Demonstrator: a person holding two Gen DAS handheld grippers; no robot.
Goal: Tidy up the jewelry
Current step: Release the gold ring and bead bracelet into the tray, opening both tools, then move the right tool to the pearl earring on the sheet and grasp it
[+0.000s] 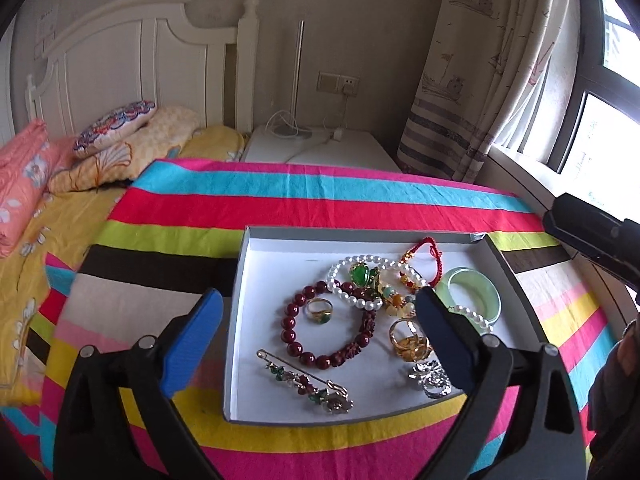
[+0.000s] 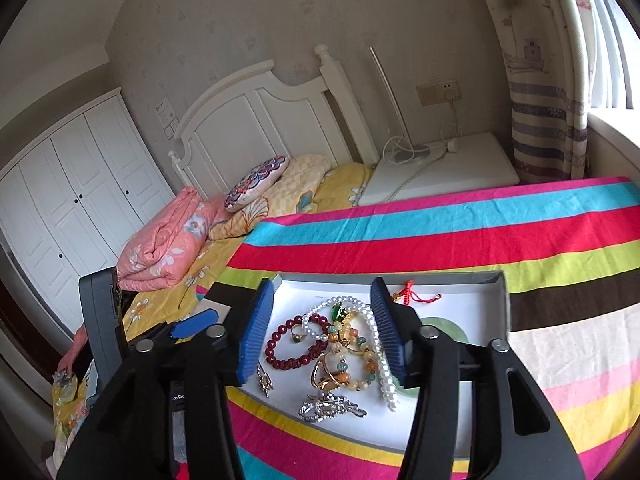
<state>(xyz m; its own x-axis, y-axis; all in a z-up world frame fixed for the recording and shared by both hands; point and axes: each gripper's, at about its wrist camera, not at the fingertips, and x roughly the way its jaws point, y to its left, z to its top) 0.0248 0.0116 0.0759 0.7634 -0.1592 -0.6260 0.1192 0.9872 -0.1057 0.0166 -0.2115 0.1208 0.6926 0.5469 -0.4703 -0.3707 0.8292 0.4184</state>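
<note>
Your left gripper (image 1: 316,312) stands wide open over the tray (image 1: 244,264), with nothing between its pads. Its left finger (image 1: 192,340) hangs outside the tray's left wall, over the striped cloth (image 1: 320,204); its right finger (image 1: 444,336) hangs over the tray's right half.

Your right gripper (image 2: 320,328) is also open, less wide, and grips nothing. Both its fingers frame the jewelry in the tray (image 2: 502,280) without pressing on it, as far as the view shows.

Tray contents:
- Red bead bracelet (image 1: 294,320), centre, lying flat.
- Gold ring (image 1: 320,311) with a green stone, inside the red bracelet's loop.
- Pearl bracelet (image 1: 348,284), overlapping the far edge of the red bracelet.
- Green pendant (image 1: 362,274), within the pearl loop.
- Red cord (image 1: 428,246), at the far wall.
- Jade bangle (image 1: 476,292), at the right side, with a strand of pearls across its near edge.
- Large gold ring (image 1: 408,340), near the right finger.
- Long brooch (image 1: 304,380), near left corner.
- Silver brooch (image 1: 430,376), near right, partly hidden by the right finger.

The tray sits on the striped cloth. Beyond the cloth are a bed (image 2: 256,112) and a nightstand (image 2: 460,168).
</note>
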